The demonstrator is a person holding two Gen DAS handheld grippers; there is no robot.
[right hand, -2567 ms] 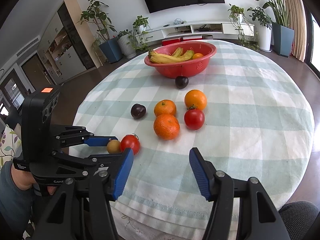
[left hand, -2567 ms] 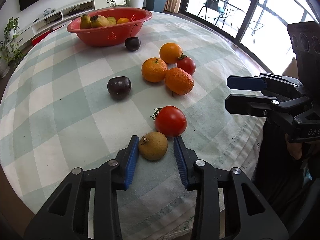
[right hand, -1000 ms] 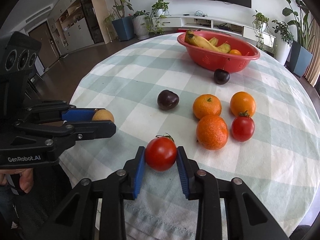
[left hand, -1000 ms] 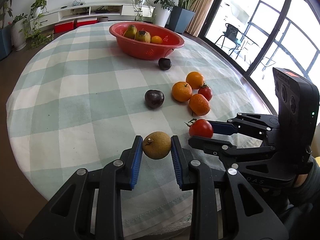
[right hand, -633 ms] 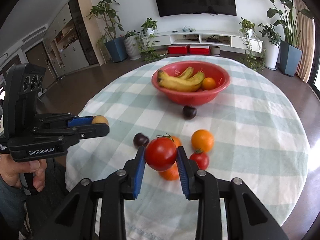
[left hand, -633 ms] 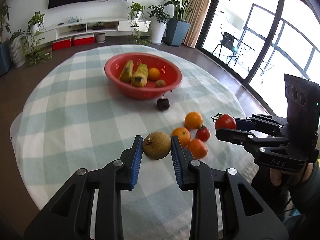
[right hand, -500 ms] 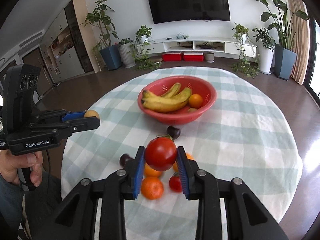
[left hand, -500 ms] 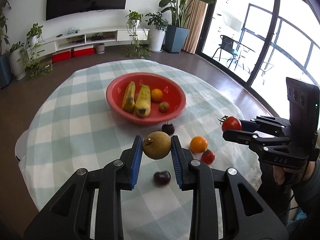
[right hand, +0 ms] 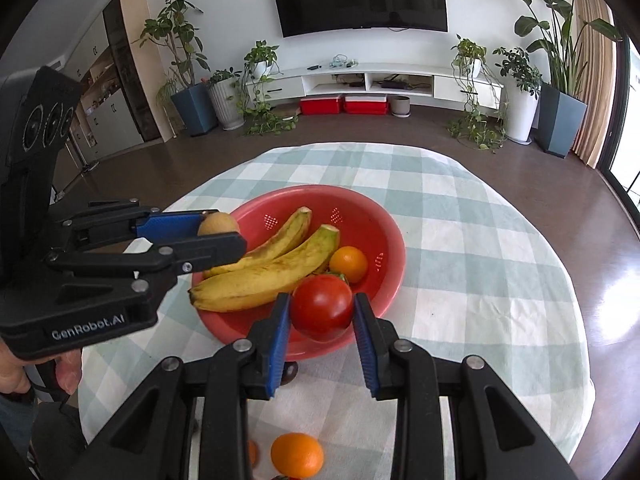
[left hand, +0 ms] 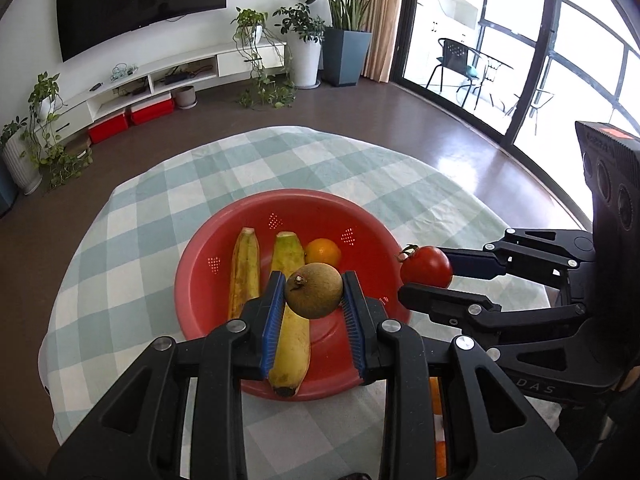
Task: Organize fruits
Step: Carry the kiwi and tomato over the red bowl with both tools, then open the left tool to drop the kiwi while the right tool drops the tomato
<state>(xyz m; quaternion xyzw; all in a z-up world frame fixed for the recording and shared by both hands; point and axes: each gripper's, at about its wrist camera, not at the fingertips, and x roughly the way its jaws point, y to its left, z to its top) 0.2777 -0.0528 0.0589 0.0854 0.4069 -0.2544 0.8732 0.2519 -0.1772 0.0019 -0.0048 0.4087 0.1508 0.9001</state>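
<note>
Pinching a brown fruit (left hand: pixel 314 290) in my left gripper (left hand: pixel 314 296) and a tomato (right hand: pixel 322 307) in my right gripper (right hand: pixel 321 312), both held above the red bowl (right hand: pixel 384 232) ahead.

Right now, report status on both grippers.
Left gripper shut on brown fruit, over red bowl. Right gripper shut on tomato, at bowl's rim. Nothing blocking.

Both wrist views high, angled down — shared red bowl (left hand: pixel 200 280) (right hand: pixel 384 236).
</note>
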